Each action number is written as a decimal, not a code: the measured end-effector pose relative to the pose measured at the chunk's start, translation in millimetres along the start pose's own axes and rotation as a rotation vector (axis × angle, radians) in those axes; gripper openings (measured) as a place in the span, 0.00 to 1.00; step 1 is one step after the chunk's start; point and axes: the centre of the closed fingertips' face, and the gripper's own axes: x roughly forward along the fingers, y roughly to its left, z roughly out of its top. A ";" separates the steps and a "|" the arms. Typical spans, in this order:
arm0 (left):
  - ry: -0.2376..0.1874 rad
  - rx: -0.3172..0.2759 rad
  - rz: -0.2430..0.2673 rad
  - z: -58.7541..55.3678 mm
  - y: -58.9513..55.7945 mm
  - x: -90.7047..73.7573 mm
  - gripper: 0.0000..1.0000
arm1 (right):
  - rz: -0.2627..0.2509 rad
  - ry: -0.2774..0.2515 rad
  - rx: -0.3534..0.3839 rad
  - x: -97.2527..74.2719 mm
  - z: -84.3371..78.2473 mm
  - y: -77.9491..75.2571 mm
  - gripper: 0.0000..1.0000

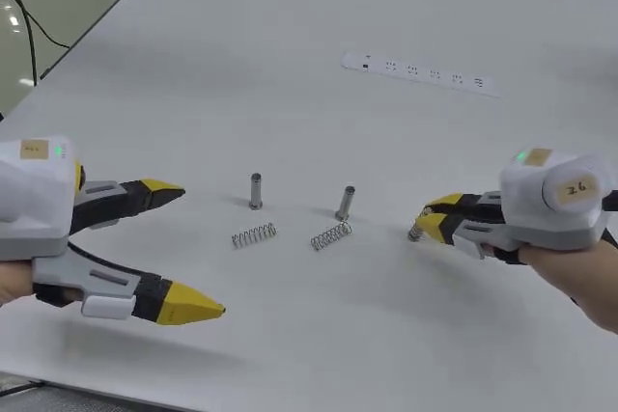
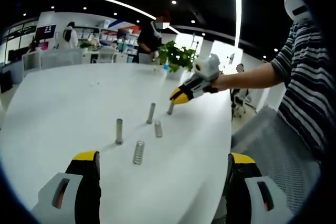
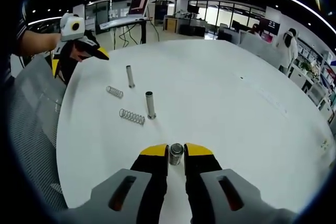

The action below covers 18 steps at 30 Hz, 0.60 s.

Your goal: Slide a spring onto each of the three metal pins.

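Left gripper point(image 1: 203, 250): jaws wide apart, near left.
Right gripper point(image 1: 425, 221): clamped on a spring point(image 3: 176, 153), right.
Left pin point(image 1: 255, 190): upright, loose spring point(image 1: 254, 235) just nearer.
Right pin point(image 1: 346, 202): upright, second loose spring point(image 1: 331, 235) just beside.

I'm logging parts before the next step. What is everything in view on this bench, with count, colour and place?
Table: one, white, under everything.
Pins: two, grey metal, upright mid-table, side by side and apart.
Loose springs: two, silver, lying flat, one just in front of each pin.
Held spring: one, silver, right of the pins, clamped; whether a pin sits inside it I cannot tell.
Power strip: one, white, far side of the table.
Potted plant: one, green, beyond the table.
Striped sleeve: one, black and white, on the person's arm.
Left gripper: one, white body, black fingers with yellow tips, open, left of the pins.
Right gripper: one, same colours, shut on the held spring.
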 end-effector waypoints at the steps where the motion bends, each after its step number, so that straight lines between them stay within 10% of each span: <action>1: 0.000 0.000 0.000 0.2 0.0 -0.1 0.98 | 0.002 -0.001 0.002 -0.5 0.8 0.5 0.11; 18: 0.005 0.000 -0.002 -1.1 -1.3 0.8 0.98 | 0.024 -0.060 -0.088 -16.4 29.0 17.4 0.12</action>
